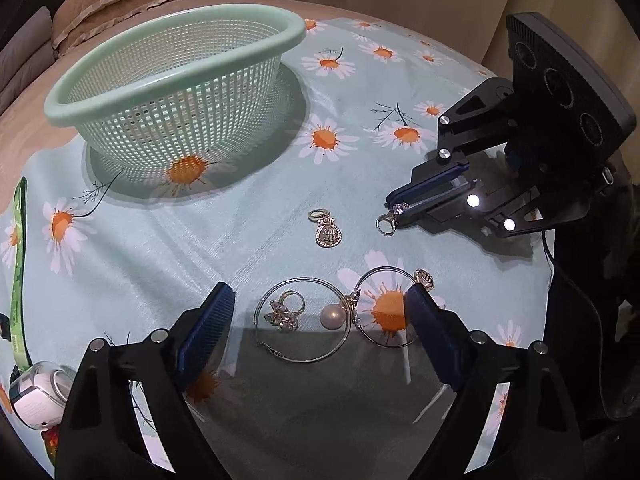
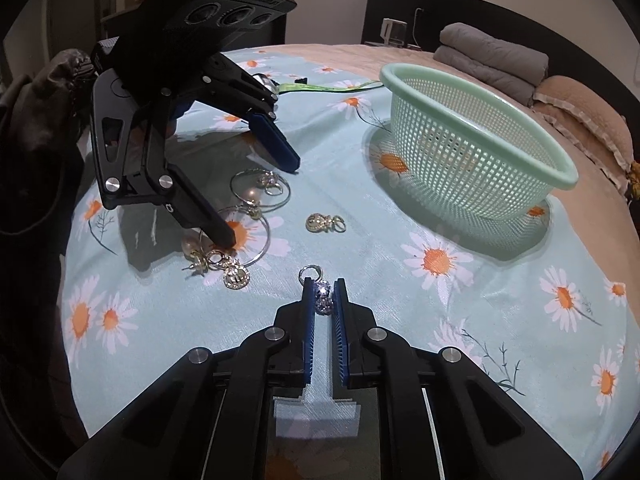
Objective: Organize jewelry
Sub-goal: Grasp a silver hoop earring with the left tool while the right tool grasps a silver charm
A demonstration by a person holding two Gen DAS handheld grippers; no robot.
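Your right gripper (image 2: 323, 300) is pinching a crystal earring (image 2: 323, 299) only at the tips, low over the cloth, so it can slip out on the way to the basket (image 2: 480, 160). Left gripper (image 1: 320, 312) gapes wide over the hoops (image 1: 304, 320); drop lower and you'll snag them.

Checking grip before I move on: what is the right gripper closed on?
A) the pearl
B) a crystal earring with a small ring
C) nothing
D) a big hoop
B: the right gripper has its jaws nearly shut around the crystal earring, whose ring pokes out past the tips.
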